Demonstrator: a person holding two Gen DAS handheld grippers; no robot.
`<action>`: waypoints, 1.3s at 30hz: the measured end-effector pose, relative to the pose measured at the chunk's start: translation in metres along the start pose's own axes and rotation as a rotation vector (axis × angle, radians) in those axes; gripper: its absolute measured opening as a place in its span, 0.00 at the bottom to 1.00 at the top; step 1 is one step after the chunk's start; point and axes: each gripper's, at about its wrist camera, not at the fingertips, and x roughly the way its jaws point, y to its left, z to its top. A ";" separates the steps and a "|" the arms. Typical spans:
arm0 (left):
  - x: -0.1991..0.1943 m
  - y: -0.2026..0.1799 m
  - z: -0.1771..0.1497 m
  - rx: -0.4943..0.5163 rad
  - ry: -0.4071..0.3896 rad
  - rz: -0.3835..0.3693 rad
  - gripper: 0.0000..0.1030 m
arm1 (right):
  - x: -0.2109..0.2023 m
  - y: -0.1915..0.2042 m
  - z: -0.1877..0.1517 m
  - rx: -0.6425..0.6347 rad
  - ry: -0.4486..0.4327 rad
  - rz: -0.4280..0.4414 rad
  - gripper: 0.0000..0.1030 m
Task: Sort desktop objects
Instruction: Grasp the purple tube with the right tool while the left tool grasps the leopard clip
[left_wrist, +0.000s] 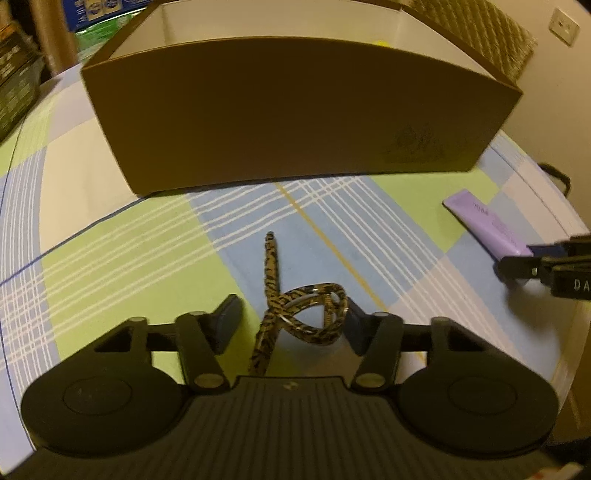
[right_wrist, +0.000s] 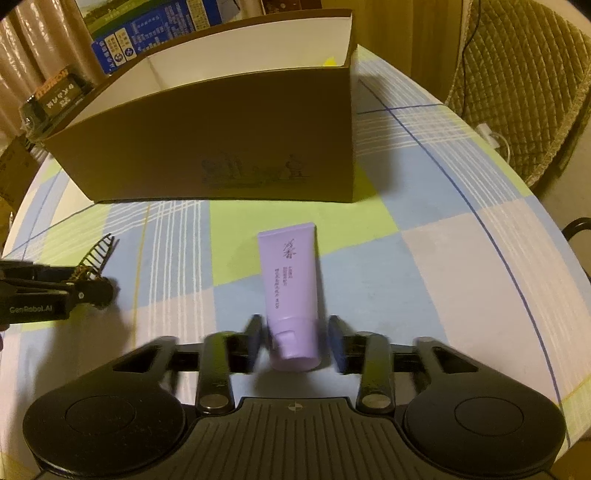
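A tall brown cardboard box (left_wrist: 295, 110) stands behind a leopard-print hair clip (left_wrist: 291, 306) inside the wide left tool (left_wrist: 291, 321), while the wide right tool (right_wrist: 295, 339) flanks a lilac tube (right_wrist: 291, 291) on the checked desk (right_wrist: 443, 266).

Dim, warm light is casting soft shadows beside the cardboard box (right_wrist: 207, 147) while fisheye distortion is bending the edges and blurring the right gripper's fingers (right_wrist: 254, 338).

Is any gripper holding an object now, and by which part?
Neither grips yet. The left gripper straddles the leopard-print hair clip; the right gripper straddles the purple plastic tube's cap end, fingers apart.
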 end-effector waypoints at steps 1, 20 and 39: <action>-0.001 -0.001 -0.001 -0.032 0.000 0.019 0.42 | 0.000 0.000 0.001 -0.008 -0.003 -0.003 0.52; -0.014 -0.009 -0.017 -0.256 -0.006 0.081 0.53 | 0.025 0.015 0.006 -0.202 -0.077 -0.063 0.52; -0.005 -0.016 -0.014 -0.162 -0.059 0.104 0.36 | 0.019 0.018 -0.005 -0.267 -0.100 -0.021 0.30</action>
